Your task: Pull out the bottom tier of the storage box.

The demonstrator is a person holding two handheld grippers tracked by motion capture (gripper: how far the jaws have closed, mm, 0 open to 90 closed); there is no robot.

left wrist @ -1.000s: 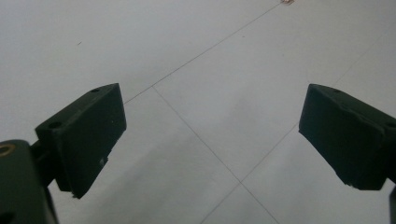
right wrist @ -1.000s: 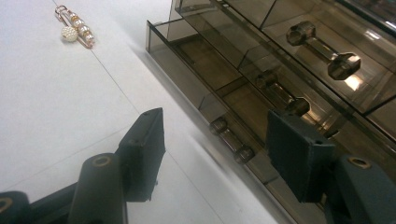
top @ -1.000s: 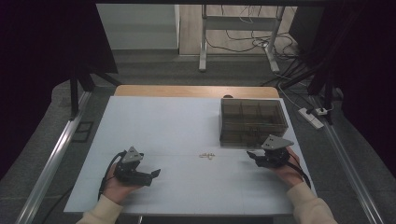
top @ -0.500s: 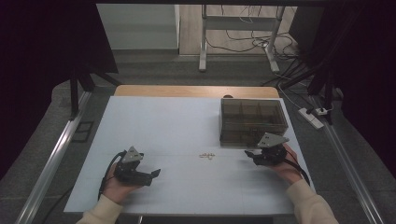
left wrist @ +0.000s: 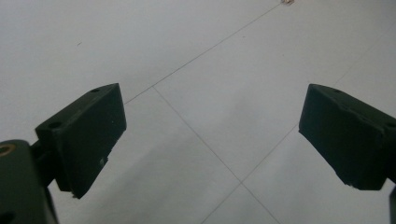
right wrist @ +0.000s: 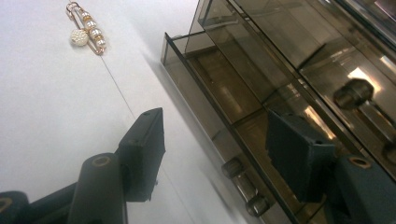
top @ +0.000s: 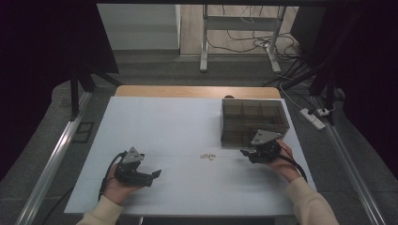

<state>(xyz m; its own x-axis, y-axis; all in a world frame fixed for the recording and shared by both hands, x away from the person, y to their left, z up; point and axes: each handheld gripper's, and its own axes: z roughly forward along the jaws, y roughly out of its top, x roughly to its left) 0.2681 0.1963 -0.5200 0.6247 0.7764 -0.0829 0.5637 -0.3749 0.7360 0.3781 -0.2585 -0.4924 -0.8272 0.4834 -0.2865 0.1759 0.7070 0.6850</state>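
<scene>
Right hand-held gripper [right wrist: 212, 156], jaws half open and empty, beside the box's [right wrist: 261, 84] open drawer [right wrist: 219, 88]; pin [right wrist: 86, 30] ahead: approach low, straddle it, close gently.
</scene>
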